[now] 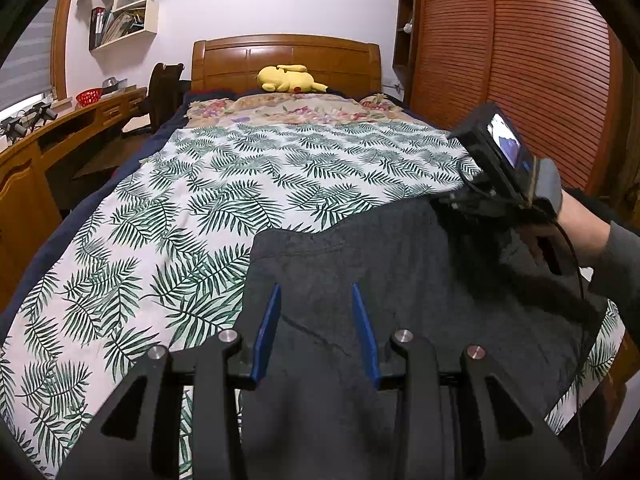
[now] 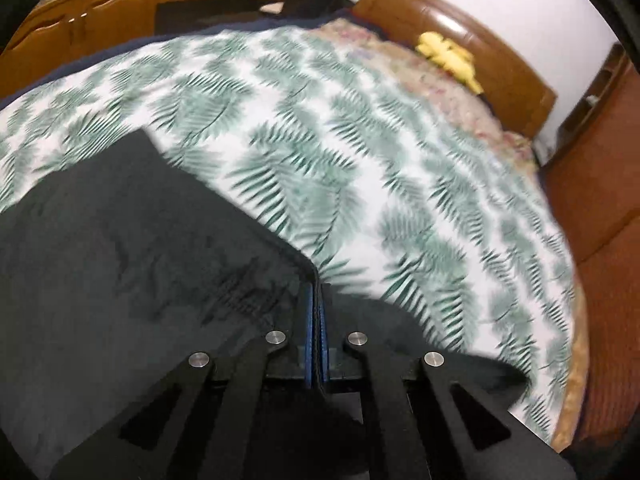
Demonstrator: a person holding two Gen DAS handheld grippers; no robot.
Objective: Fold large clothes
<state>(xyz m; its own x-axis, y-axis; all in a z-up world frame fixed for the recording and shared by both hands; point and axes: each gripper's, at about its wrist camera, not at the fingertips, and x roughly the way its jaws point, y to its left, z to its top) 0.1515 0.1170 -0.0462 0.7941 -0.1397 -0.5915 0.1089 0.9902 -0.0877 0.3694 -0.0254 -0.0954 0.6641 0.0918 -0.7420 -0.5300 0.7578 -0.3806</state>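
A large dark grey garment [image 1: 400, 276] lies spread on the near end of a bed with a fern-print cover [image 1: 200, 200]. My left gripper [image 1: 315, 286] hovers over the garment's near left part, its blue fingers apart and nothing pinched between them. In the right wrist view my right gripper [image 2: 318, 286] is shut, its blue pads pressed together on the edge of the garment [image 2: 120, 240] near a corner. In the left wrist view a hand [image 1: 580, 224] holds that gripper at the garment's far right edge, where its fingertips are lost against the dark cloth.
A yellow plush toy [image 1: 290, 79] lies by the wooden headboard [image 1: 284, 56]. A wooden desk [image 1: 40, 148] and a dark chair [image 1: 164, 88] stand left of the bed. A slatted wardrobe door [image 1: 520, 60] runs along the right side.
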